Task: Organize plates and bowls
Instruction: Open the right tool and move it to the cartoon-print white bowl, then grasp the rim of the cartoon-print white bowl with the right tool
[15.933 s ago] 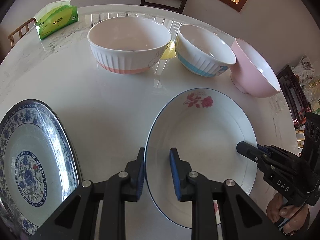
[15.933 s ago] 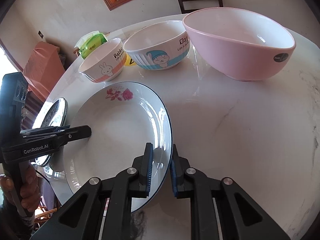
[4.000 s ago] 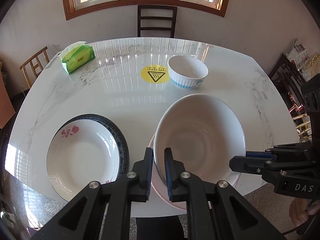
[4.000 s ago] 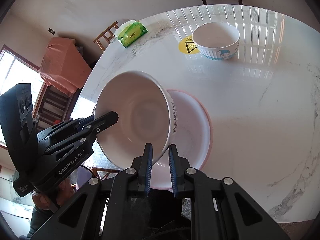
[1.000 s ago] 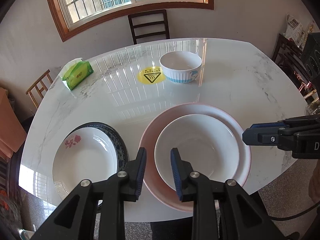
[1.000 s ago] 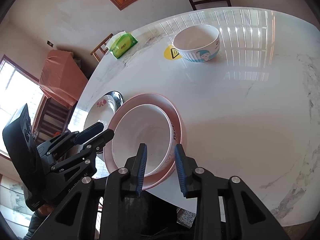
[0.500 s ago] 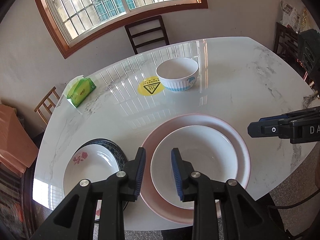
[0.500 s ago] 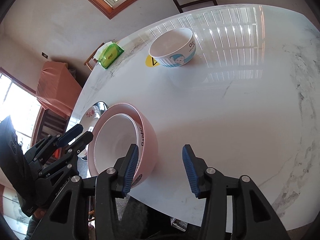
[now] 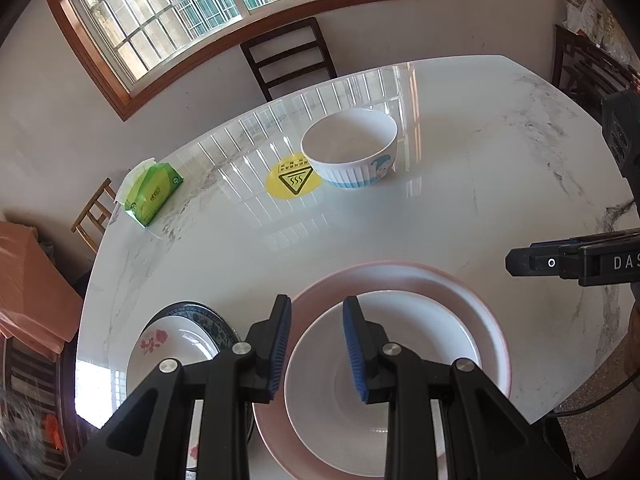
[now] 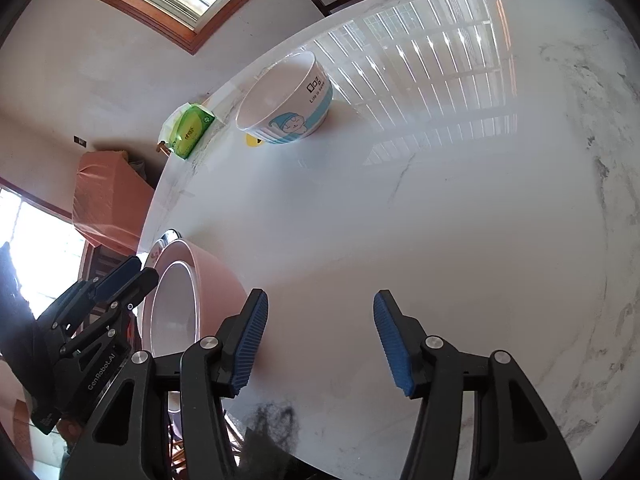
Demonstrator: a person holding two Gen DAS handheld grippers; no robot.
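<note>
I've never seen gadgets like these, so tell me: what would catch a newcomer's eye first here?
Probably the white bowl nested inside the pink bowl at the near edge of the marble table, with two black blue-padded grippers hovering empty. Farther back, a lone blue-striped cartoon bowl sits beside a yellow warning sticker.

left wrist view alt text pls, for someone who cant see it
An open left gripper hovers over a white bowl nested in a pink bowl, beside two stacked plates on a marble table. Farther back stands a blue-banded bowl.
</note>
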